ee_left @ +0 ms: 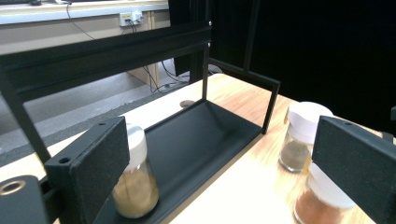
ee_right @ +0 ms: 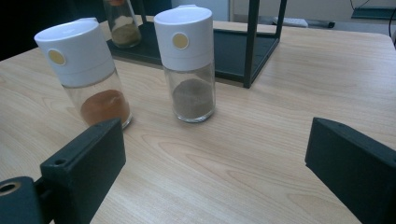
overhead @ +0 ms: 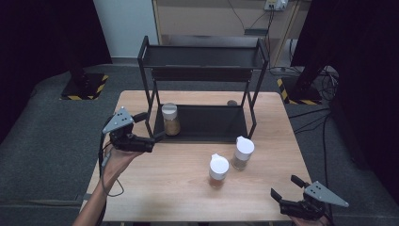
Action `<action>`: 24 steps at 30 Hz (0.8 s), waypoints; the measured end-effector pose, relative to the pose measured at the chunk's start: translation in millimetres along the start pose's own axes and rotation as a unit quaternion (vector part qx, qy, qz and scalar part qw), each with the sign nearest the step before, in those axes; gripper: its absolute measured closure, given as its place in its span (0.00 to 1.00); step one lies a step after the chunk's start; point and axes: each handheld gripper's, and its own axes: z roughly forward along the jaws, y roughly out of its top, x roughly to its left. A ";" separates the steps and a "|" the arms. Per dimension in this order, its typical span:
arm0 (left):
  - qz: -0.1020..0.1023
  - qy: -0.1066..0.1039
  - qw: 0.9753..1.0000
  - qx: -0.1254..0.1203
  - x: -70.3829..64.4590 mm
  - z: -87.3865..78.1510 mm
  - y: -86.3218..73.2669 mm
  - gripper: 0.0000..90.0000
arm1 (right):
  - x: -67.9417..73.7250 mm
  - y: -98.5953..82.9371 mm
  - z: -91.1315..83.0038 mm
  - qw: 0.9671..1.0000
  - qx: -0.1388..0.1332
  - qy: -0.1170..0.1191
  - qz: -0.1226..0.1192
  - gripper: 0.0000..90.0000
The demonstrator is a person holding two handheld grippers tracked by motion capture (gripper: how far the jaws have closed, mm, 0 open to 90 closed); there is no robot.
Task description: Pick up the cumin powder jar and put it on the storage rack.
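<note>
A black two-tier rack (overhead: 202,123) stands at the back of the wooden table (overhead: 164,188). On its lower shelf, at the left end, is a white-lidded jar of tan spice (overhead: 170,119) (ee_left: 136,179) (ee_right: 120,21). My left gripper (overhead: 151,127) (ee_left: 219,177) hovers open just left of that jar, holding nothing. Two more white-lidded jars stand on the table in front of the rack: one with orange spice (overhead: 219,170) (ee_right: 93,74) (ee_left: 323,201) and one with grey-brown spice (overhead: 243,153) (ee_right: 189,65) (ee_left: 302,136). My right gripper (overhead: 285,187) (ee_right: 219,168) is open near the front right corner, aimed at them.
The rack's upper shelf (overhead: 202,57) is bare. A small dark object (overhead: 231,102) (ee_left: 187,103) lies on the table behind the rack. On the floor are stand bases with hazard tape (overhead: 83,87) and cables (overhead: 324,80) at the right.
</note>
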 end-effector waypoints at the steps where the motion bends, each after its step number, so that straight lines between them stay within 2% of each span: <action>1: -0.001 0.000 1.000 -0.001 -1.2 -3.0 -3.8 0.03 | 0.3 0.1 0.0 1.000 0.000 0.000 0.000 0.06; 5: -0.002 0.001 1.000 -0.006 -5.6 -15.4 -17.4 0.03 | 0.4 0.4 0.3 1.000 0.002 0.000 0.000 0.06; 9: 0.005 0.012 1.000 -0.002 -10.8 -26.1 -27.1 0.03 | 0.4 0.5 0.6 1.000 0.002 0.000 -0.001 0.06; 11: -0.002 0.010 1.000 -0.007 -10.5 -31.7 -33.5 0.03 | 0.5 0.5 0.7 1.000 0.003 0.000 -0.001 0.06; 24: -0.008 0.008 1.000 -0.012 -19.5 -55.4 -63.6 0.03 | 1.0 0.7 1.0 1.000 0.003 -0.001 -0.002 0.06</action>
